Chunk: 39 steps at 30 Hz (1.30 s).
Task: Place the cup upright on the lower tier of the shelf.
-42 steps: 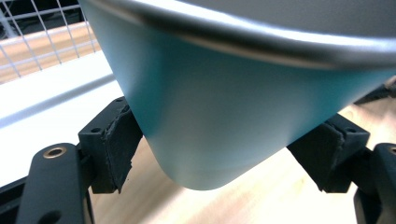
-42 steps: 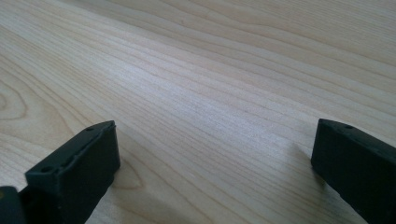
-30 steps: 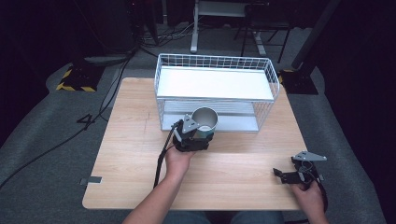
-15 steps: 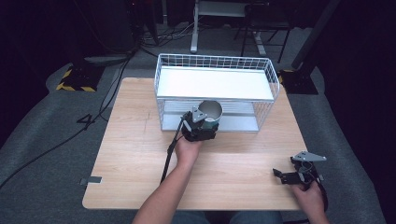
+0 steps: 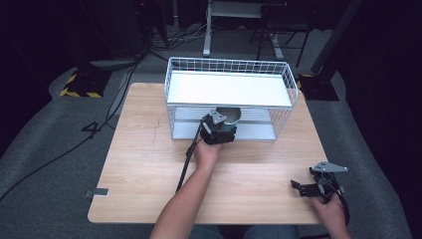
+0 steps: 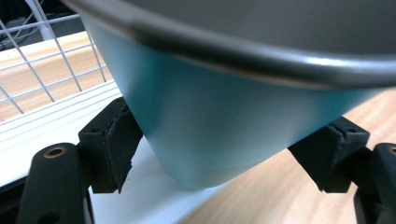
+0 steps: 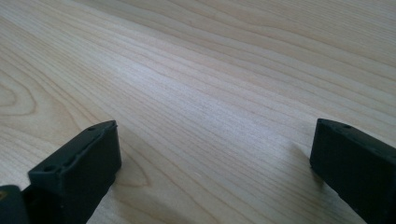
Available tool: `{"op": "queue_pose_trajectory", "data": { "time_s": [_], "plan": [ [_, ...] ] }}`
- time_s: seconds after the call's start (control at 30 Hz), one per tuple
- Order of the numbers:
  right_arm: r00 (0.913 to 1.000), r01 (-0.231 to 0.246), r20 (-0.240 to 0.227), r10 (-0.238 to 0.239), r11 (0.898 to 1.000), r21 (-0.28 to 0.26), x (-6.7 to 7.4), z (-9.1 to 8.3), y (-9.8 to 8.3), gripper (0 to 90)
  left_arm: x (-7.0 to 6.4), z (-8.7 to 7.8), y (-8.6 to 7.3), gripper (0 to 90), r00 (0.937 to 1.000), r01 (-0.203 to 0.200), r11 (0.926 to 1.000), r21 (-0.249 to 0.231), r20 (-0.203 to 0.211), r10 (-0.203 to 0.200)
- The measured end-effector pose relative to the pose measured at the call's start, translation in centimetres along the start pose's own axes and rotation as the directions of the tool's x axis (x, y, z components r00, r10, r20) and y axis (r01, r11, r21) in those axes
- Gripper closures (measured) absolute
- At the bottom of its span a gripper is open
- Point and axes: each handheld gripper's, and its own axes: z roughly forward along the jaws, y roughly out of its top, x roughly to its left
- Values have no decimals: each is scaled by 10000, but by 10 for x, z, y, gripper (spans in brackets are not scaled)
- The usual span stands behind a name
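A teal cup with a grey metal rim is held at the front opening of the white wire rack, its rim just under the upper shelf. My left gripper is shut on the cup, one pad on each side of its lower body. In the left gripper view the cup fills the frame between the black pads, hanging over the rack's white lower shelf. My right gripper rests open near the table's front right corner, with bare wood between its jaws.
The rack has two levels, a white top shelf and a lower shelf, and stands at the back middle of the wooden table. Dark floor, cables and stands surround the table.
My left gripper has carried the cup forward and slightly right, from in front of the rack to its lower opening. The right gripper has stayed put.
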Motion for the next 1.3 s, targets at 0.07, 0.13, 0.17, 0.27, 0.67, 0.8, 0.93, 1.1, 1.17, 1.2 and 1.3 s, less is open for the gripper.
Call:
{"op": "queue_pose_trajectory", "data": {
  "time_s": [0.07, 0.13, 0.17, 0.27, 0.67, 0.8, 0.93, 1.1, 1.17, 1.2, 1.3],
  "plan": [
    [10000, 14, -20, -14, 10000, 0, 0, 0, 0, 23, 1, 5, 1, 222, 10000, 23, 10000, -2, -75, -23],
    [10000, 21, -20, -21, 10000, -2, 0, 0, 0, 23, 5, 9, 1, 222, 9999, 10, 10000, 32, -135, -10],
    [10000, 21, -20, -21, 10000, -2, 0, 0, 0, 23, 5, 10, 1, 222, 9998, 54, 10000, 24, -165, -53],
    [10000, 22, -22, -22, 10000, -3, 0, 0, 0, 23, 8, 15, 1, 221, 9990, 299, 9995, 52, -324, -298],
    [10000, 16, -24, -16, 10000, -1, 0, 0, 0, 23, 15, 28, 3, 221, 9974, 516, 9981, 329, -511, -499],
    [10000, 19, -22, -19, 10000, -1, 0, 0, 0, 23, 16, 31, 3, 221, 9971, 582, 9971, 495, -529, -555],
    [10000, 20, -20, -20, 10000, -3, 0, 0, 0, 23, 18, 35, 2, 220, 9974, 586, 9966, 579, -444, -561],
    [10000, 22, -23, -22, 10000, -2, 0, 0, 0, 23, 18, 36, 1, 220, 9968, 668, 9957, 644, -478, -638],
    [10000, 20, -22, -20, 10000, -1, 0, 0, 0, 23, 18, 36, 1, 218, 9970, 671, 9957, 643, -427, -644],
    [10000, 21, -22, -21, 10000, -1, 0, 0, 0, 23, 18, 36, 1, 216, 9963, 710, 9958, 578, -529, -680],
    [10000, 21, -18, -21, 10000, -2, 0, 0, 0, 23, 17, 36, 1, 164, 9939, 866, 9949, 509, -735, -828]
  ]
}}
